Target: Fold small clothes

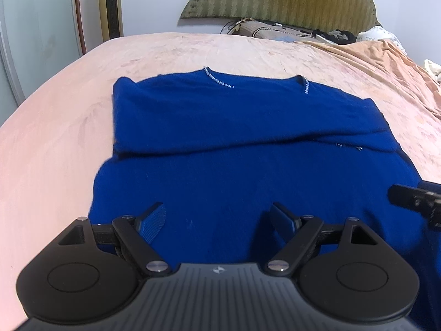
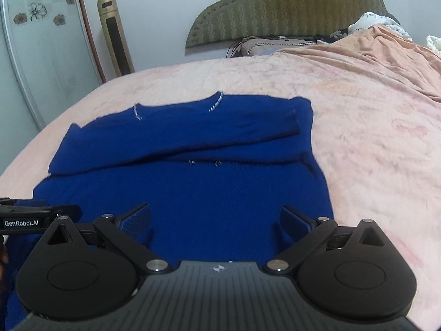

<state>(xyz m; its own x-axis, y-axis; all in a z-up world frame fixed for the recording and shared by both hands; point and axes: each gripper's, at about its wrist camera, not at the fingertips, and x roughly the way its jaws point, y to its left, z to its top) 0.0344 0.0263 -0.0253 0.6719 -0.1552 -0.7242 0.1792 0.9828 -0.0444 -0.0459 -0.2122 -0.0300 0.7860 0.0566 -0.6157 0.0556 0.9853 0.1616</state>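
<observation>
Partly folded blue sweater (image 1: 248, 143) | near hem hidden | right tool (image 2: 215, 220) gaping

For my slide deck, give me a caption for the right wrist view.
Open right gripper above a blue sweater, sleeves folded across, on a pink bedspread.

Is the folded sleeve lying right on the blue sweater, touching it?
Touching. In the right wrist view the sleeve lies flat across the blue sweater, with no gap along its lower edge.

Blue sweater (image 1: 220, 138), sleeves folded across
</observation>
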